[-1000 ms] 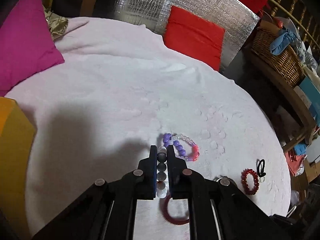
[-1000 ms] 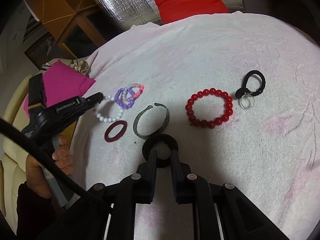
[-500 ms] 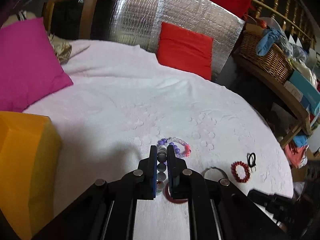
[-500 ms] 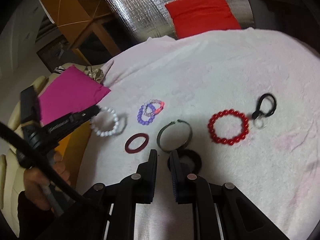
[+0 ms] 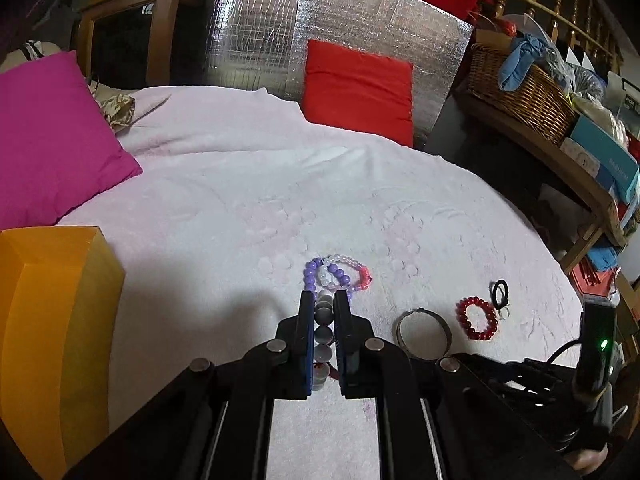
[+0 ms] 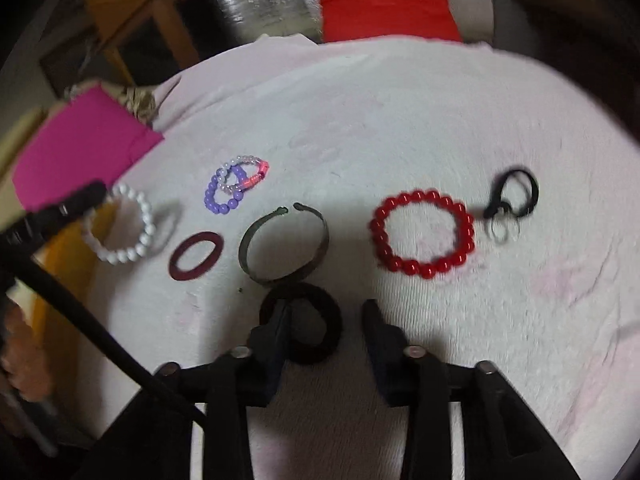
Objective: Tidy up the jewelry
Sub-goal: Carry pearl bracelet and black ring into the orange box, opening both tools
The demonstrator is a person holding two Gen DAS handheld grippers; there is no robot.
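My left gripper (image 5: 324, 300) is shut on a white bead bracelet (image 5: 323, 334), held above the pink cloth; the right wrist view shows that bracelet (image 6: 120, 226) hanging from the left gripper's tip. My right gripper (image 6: 326, 310) is open, its left finger over a black hair tie (image 6: 316, 320) lying on the cloth. On the cloth lie a purple and pink bead bracelet (image 6: 236, 184), a dark red ring (image 6: 196, 255), a metal cuff bangle (image 6: 284, 250), a red bead bracelet (image 6: 423, 238) and a black clasp with rings (image 6: 512, 200).
An orange box (image 5: 48, 332) stands at the left beside the table edge. A magenta cushion (image 5: 52, 136) lies at back left and a red cushion (image 5: 358, 88) at the back. A wicker basket (image 5: 520, 88) sits on a shelf at right.
My left gripper has lifted the white bracelet up and back toward the orange box. My right gripper has opened and let go of the black hair tie, which lies on the cloth.
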